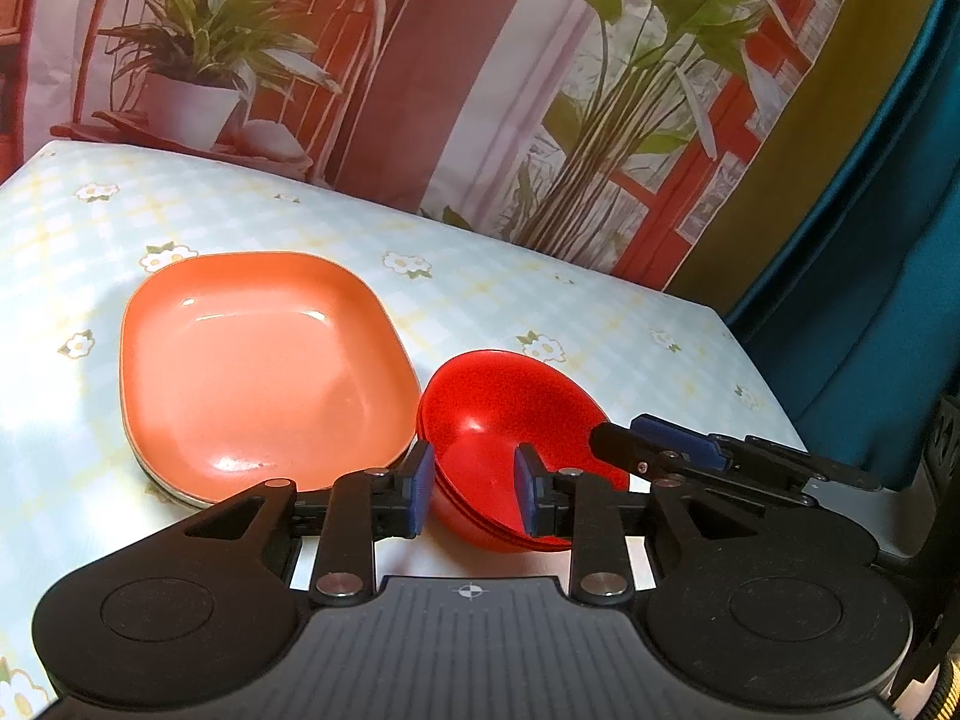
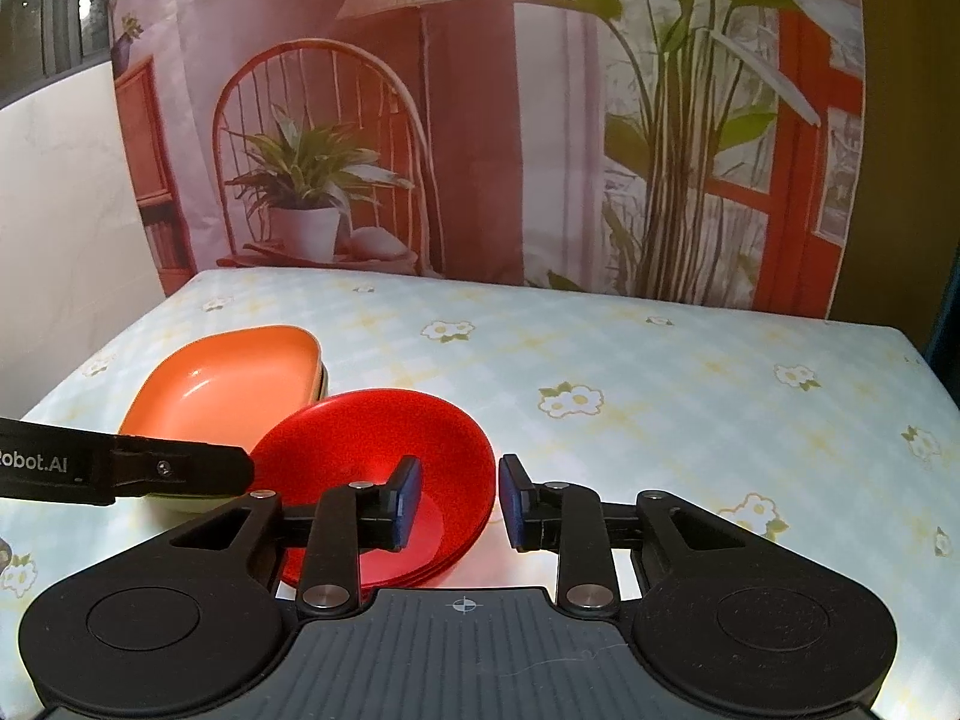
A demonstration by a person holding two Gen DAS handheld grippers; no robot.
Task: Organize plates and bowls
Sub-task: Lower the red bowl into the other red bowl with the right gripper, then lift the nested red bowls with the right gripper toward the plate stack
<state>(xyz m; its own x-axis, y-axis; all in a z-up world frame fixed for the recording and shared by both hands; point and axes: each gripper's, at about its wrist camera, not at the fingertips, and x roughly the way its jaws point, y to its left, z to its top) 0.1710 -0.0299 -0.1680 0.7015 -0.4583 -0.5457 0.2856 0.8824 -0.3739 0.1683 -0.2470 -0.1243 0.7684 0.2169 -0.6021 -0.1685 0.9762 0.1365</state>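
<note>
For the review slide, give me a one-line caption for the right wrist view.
Right tool open astride the near rim of stacked red bowls, beside stacked orange plates on the floral tablecloth.

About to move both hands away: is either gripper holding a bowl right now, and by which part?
Nothing is held. Both the left gripper and right gripper have their jaws apart astride the rim of the red bowl stack, pads not pressing.

A pale checked cloth with white flowers (image 2: 570, 401) covers the counter (image 2: 690, 360) across mid-frame; behind it, along the top, hangs a printed backdrop (image 2: 480, 150) showing a potted plant on a chair; at far right, perhaps a teal curtain (image 1: 870, 300).
</note>
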